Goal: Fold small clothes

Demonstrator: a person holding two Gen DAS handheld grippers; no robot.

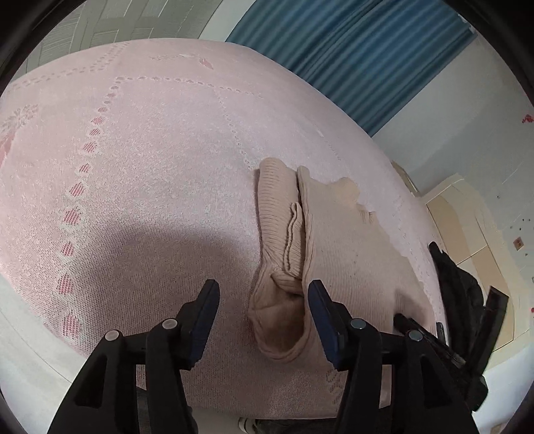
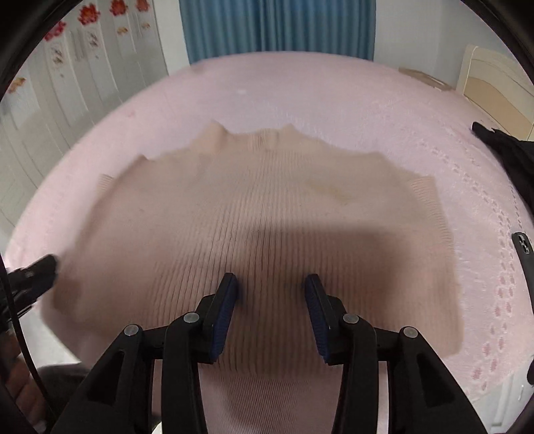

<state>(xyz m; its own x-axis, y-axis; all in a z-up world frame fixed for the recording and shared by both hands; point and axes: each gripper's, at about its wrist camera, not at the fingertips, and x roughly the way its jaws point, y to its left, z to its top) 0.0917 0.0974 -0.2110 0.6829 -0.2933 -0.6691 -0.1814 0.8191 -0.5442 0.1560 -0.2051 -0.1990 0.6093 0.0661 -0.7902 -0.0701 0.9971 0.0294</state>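
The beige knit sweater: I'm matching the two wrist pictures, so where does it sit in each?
Left wrist view: the beige knit sweater lies right of centre on the pink bedspread, a sleeve folded in on its left side.
Right wrist view: the sweater fills the middle, blurred, spread beneath the open fingers.
Shared landmark: the blue curtain behind the bed.

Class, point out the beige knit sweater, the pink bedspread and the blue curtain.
beige knit sweater [image 2: 267, 207]: right wrist view, ribbed body.
pink bedspread [image 1: 150, 150]: left wrist view, bare patterned area.
blue curtain [image 1: 367, 50]: left wrist view, pleats.
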